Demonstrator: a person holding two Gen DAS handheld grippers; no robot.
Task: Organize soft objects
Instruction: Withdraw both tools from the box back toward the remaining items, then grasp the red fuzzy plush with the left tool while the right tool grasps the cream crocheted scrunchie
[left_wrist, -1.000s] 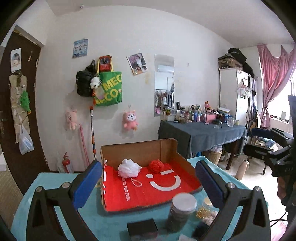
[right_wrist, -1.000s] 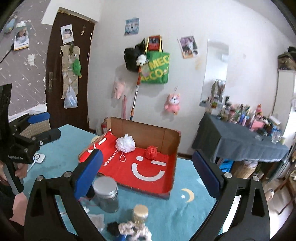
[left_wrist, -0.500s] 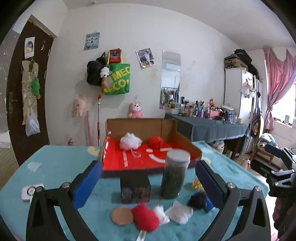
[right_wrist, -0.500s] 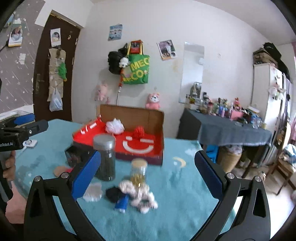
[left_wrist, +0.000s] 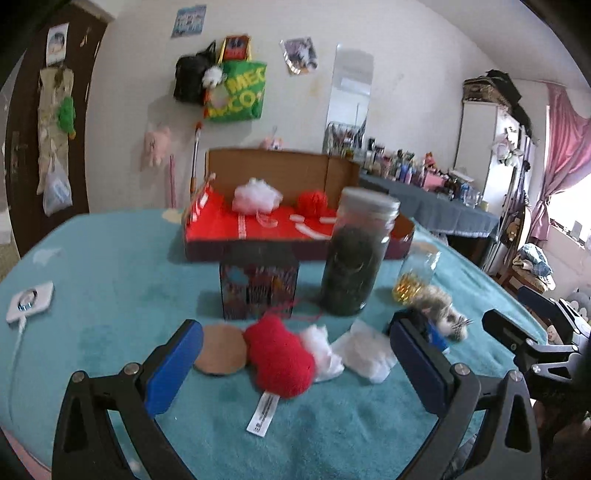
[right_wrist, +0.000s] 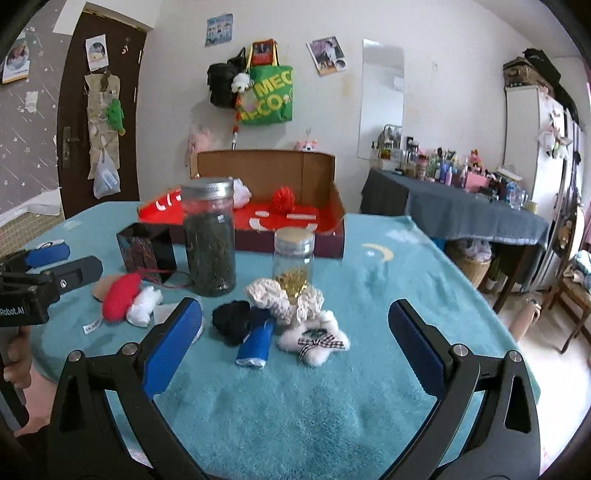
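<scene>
A red-lined cardboard box (left_wrist: 221, 229) (right_wrist: 332, 206) at the back of the table holds a white puff (left_wrist: 256, 195) and a red pompom (left_wrist: 313, 202) (right_wrist: 283, 197). My left gripper (left_wrist: 295, 363) is open just above a red plush with a white trim and tag (left_wrist: 279, 356) (right_wrist: 120, 295). White cloth (left_wrist: 364, 354) lies to its right. My right gripper (right_wrist: 295, 332) is open near a black fuzzy piece (right_wrist: 231, 319), a blue item (right_wrist: 256, 343), cream knitwear (right_wrist: 280, 299) and a white furry bow piece (right_wrist: 314, 341).
A tall jar of dark leaves (left_wrist: 354, 254) (right_wrist: 210, 240), a small jar with gold bits (right_wrist: 293, 262) (left_wrist: 415, 275) and a dark patterned box (left_wrist: 258, 284) (right_wrist: 146, 249) stand before the cardboard box. A tan disc (left_wrist: 219, 349) and a white charger (left_wrist: 29, 301) lie left.
Both grippers have dropped lower and drawn back toward the near table edge, bringing the loose soft pieces up between their fingers. Nothing was picked up.
</scene>
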